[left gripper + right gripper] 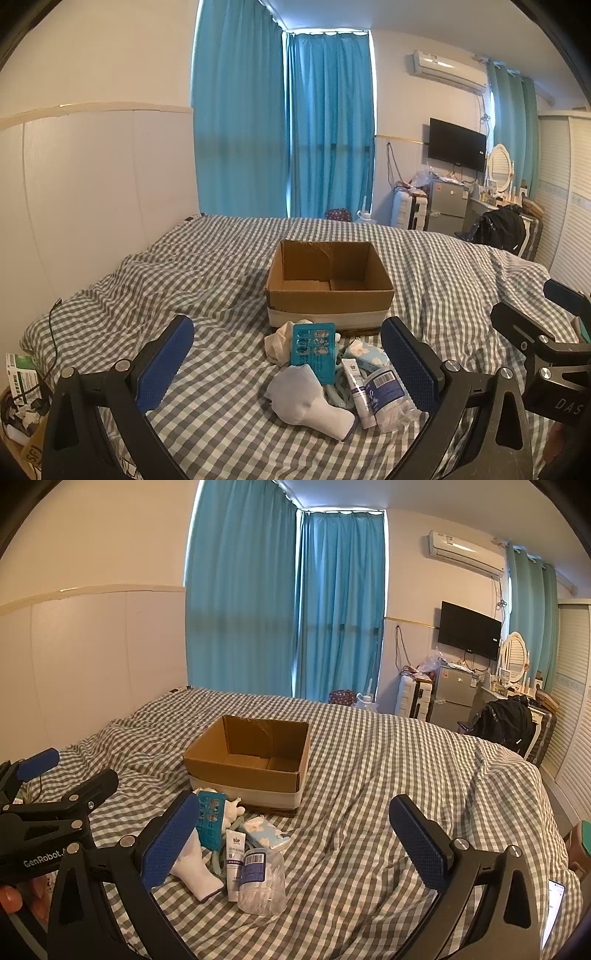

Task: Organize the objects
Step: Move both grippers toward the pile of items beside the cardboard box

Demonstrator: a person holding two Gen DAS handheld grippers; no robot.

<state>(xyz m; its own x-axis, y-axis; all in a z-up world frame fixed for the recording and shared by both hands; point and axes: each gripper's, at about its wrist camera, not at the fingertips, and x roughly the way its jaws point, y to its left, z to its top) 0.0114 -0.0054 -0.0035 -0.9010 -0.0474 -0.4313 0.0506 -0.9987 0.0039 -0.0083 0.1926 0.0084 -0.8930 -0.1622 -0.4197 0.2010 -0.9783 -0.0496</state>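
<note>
An open cardboard box [328, 295] [247, 771] stands empty on the checked bedcover. In front of it lies a small heap: a white sock [314, 402] [194, 873], a teal blister card [314, 349] [210, 821], a white tube [356, 387] [234, 864], a clear plastic jar with a blue label [388, 395] [262, 880], a tissue pack [369, 354] [267, 832] and a crumpled white cloth [280, 341]. My left gripper [291, 369] hovers open over the heap. My right gripper [299, 840] is open to the right of the heap, holding nothing.
The bed [369, 775] fills the foreground, with a white wall panel [92, 203] on its left. Blue curtains [284, 129] hang behind. A fridge [456, 698], suitcase, TV and a dressing table stand at the far right. A black cable [51, 332] trails at the bed's left edge.
</note>
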